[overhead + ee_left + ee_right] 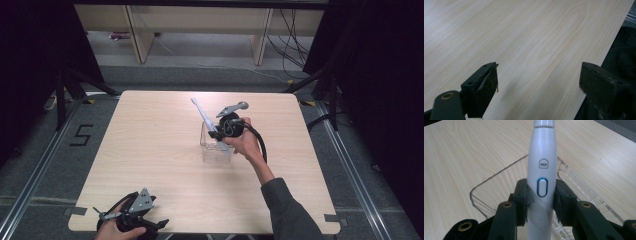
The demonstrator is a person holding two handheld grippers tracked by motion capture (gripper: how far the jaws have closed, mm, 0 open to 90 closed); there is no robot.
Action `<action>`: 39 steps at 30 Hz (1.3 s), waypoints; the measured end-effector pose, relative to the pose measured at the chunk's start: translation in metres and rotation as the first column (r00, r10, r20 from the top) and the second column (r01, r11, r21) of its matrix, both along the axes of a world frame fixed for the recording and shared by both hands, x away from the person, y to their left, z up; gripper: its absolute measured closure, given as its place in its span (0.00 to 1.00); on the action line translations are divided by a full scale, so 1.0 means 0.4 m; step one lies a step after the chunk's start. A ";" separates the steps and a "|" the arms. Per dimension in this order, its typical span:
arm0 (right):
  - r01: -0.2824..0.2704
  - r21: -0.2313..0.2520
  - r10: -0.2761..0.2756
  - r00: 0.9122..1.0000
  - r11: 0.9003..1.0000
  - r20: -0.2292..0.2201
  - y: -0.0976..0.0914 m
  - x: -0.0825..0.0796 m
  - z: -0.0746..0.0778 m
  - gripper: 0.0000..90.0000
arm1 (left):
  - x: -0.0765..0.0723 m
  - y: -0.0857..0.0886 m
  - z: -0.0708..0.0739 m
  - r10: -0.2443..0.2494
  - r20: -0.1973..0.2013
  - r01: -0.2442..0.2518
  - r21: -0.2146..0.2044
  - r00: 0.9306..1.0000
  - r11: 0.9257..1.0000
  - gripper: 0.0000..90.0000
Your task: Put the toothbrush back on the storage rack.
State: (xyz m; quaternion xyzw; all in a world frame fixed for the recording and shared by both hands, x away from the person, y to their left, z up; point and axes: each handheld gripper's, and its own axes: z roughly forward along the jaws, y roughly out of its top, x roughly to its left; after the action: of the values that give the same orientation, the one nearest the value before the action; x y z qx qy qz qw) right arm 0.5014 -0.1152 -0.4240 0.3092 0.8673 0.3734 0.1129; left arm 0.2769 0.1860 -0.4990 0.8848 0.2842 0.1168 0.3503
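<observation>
Right gripper view: fingers [522,200] clamp electric toothbrush [543,170].

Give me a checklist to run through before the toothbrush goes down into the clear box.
1. Grip: right gripper has both pads pressed on the electric toothbrush handle: ok.
2. Toothbrush over the clear box, brush end slanting up and away: ok.
3. Box upright on the table, open side up: ok.
4. Inside of the box free of other things: cannot tell, partly hidden.
5. Left gripper out of the way at the near table edge, jaws open and empty: ok.
</observation>
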 end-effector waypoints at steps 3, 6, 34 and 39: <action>-0.004 -0.012 0.003 1.000 1.000 -0.007 0.003 0.002 -0.001 0.74 | 0.001 0.001 0.001 -0.003 0.005 0.003 0.005 1.000 1.000 0.16; -0.022 -0.025 0.022 1.000 0.999 0.003 0.002 0.007 -0.003 0.74 | 0.001 0.000 -0.001 0.005 0.001 -0.005 0.002 1.000 1.000 0.16; -0.011 -0.103 0.003 0.997 0.995 -0.080 0.030 0.023 -0.019 0.74 | 0.001 0.001 0.001 -0.014 0.008 0.014 0.006 1.000 1.000 0.16; -0.011 -0.097 0.002 0.997 0.995 -0.083 0.034 0.025 -0.023 0.74 | 0.001 0.000 0.001 -0.014 0.008 0.014 0.006 1.000 1.000 0.16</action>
State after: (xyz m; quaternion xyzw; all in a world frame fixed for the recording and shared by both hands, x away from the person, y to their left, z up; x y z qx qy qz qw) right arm 0.5113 -0.1015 -0.4333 0.3157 0.8894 0.3180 0.0906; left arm 0.2772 0.1861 -0.4988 0.8873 0.2765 0.1187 0.3496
